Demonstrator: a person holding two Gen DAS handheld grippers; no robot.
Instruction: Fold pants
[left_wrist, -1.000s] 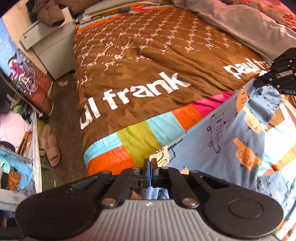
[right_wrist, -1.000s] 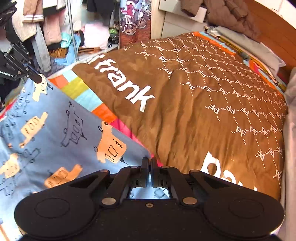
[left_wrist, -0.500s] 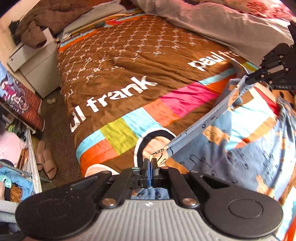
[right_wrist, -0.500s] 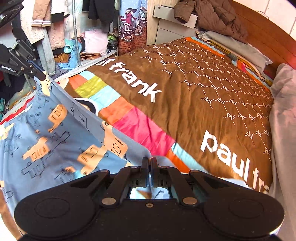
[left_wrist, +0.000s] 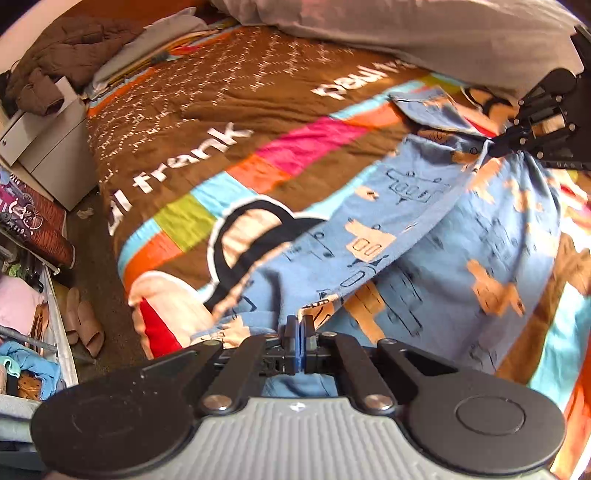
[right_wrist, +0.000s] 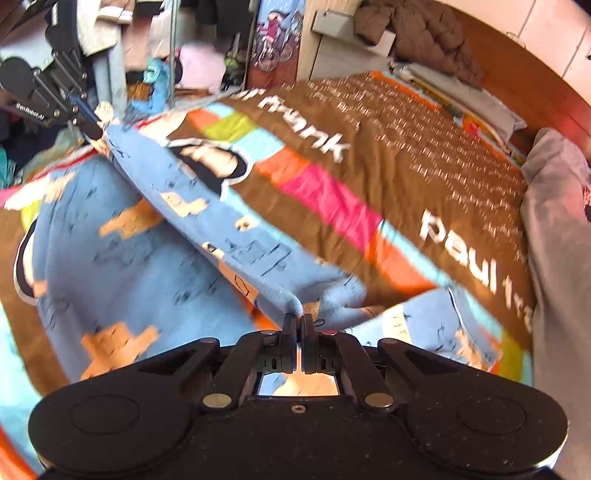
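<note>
Blue pants (left_wrist: 424, 221) printed with tan and dark vehicle shapes lie partly lifted over a brown bedspread (left_wrist: 221, 110). My left gripper (left_wrist: 299, 325) is shut on one edge of the cloth at the foot of the bed. My right gripper (right_wrist: 299, 317) is shut on another edge of the pants (right_wrist: 129, 240). A raised fold of the fabric stretches taut between the two grippers. In the left wrist view the right gripper (left_wrist: 495, 142) shows at the upper right, pinching the cloth. In the right wrist view the left gripper (right_wrist: 94, 125) shows at the upper left, also pinching it.
A grey duvet (left_wrist: 406, 33) is heaped along the far side of the bed. A white bedside cabinet (left_wrist: 48, 147) carries a brown jacket (left_wrist: 59, 62). Slippers (left_wrist: 81, 321) and cluttered clothes (right_wrist: 155, 74) sit on the floor beside the bed.
Both grippers have carried their edge of the pants back toward the foot of the bed, uncovering the coloured stripe and the monkey print. The fabric has doubled over itself.
</note>
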